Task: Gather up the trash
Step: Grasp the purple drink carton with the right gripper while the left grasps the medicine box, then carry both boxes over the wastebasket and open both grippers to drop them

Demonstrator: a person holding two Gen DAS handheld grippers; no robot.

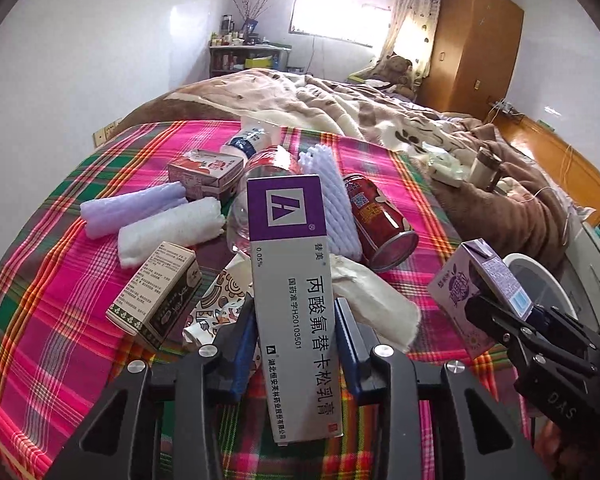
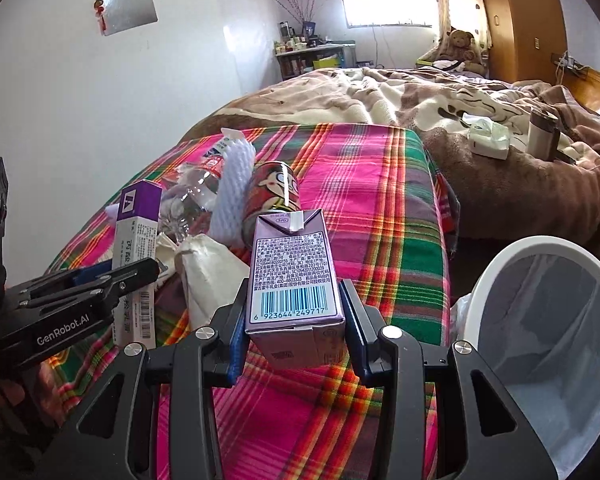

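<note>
Left gripper (image 1: pixel 296 316) jaws clamping the ointment box (image 1: pixel 290 264); right gripper (image 2: pixel 294 312) jaws gripping the purple carton (image 2: pixel 294 276), seemingly beside the white bin (image 2: pixel 500 280).

The left of the plaid cloth (image 1: pixel 52 280) is crowded: foam rolls (image 1: pixel 152 220), cartons (image 1: pixel 156 296), a bottle (image 1: pixel 256 184), foam net (image 1: pixel 332 204) and can (image 1: pixel 380 220) are packed together, with only narrow gaps left between them. Open cloth is seen on the right side (image 2: pixel 364 184), from the can (image 2: pixel 272 196) to the edge. The bin (image 2: pixel 496 280) mouth, beside that edge, is unblocked. Each gripper (image 1: pixel 296 316) (image 2: pixel 294 304) is filled by a held box
</note>
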